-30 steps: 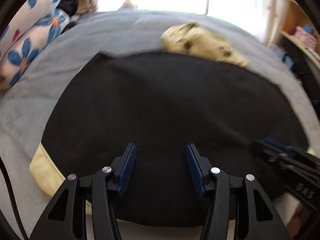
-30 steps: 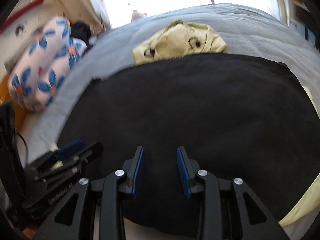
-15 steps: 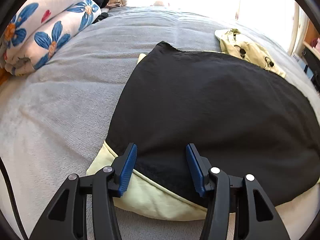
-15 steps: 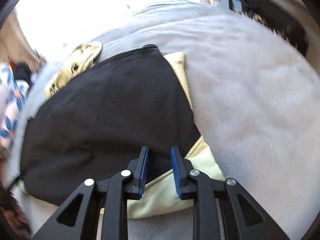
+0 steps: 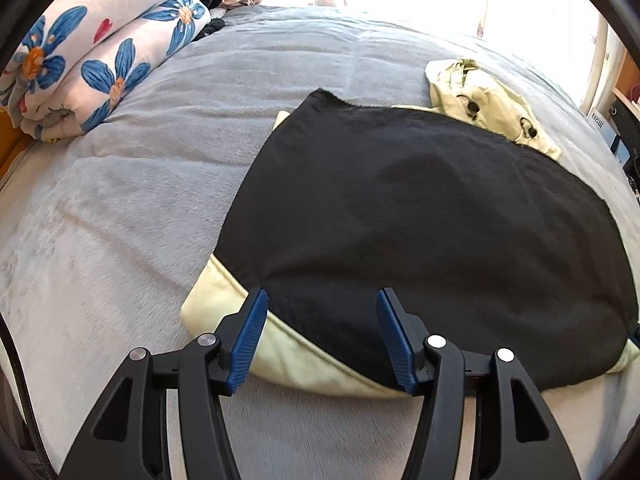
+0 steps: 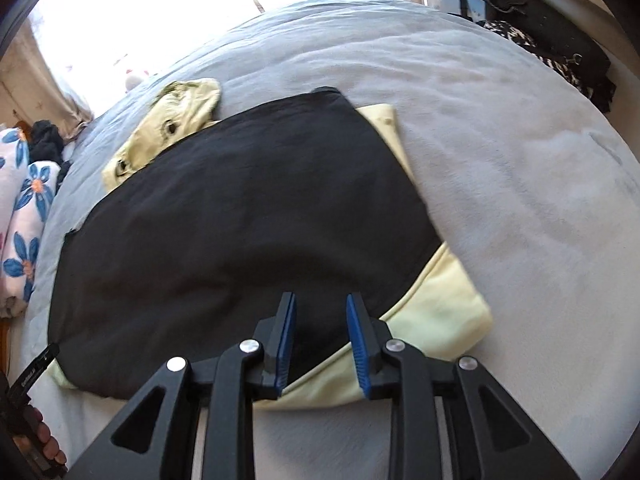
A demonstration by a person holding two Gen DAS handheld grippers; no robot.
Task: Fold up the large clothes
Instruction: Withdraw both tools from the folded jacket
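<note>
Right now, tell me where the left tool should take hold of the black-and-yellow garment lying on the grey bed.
Probably the near left corner of the black-and-yellow garment, where the pale yellow layer juts beyond the black one. Come from the near side with the left tool, whose jaws are opening empty above that hem; the flat fabric offers only edges.

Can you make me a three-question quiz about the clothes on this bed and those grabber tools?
1. Where does the rolled flowered quilt lie in the left wrist view?
A. upper left of the grey bed
B. on the black cloth
C. under the tools

2. What colour shows under the black cloth?
A. red
B. pale yellow
C. green

3. What is between the left tool pads?
A. a sock
B. the black cloth pinched tight
C. nothing gripped

Answers: 1 A, it lies at the bed's far left edge. 2 B, a pale yellow garment peeks out below. 3 C, the jaws are opening above the fabric.
</note>
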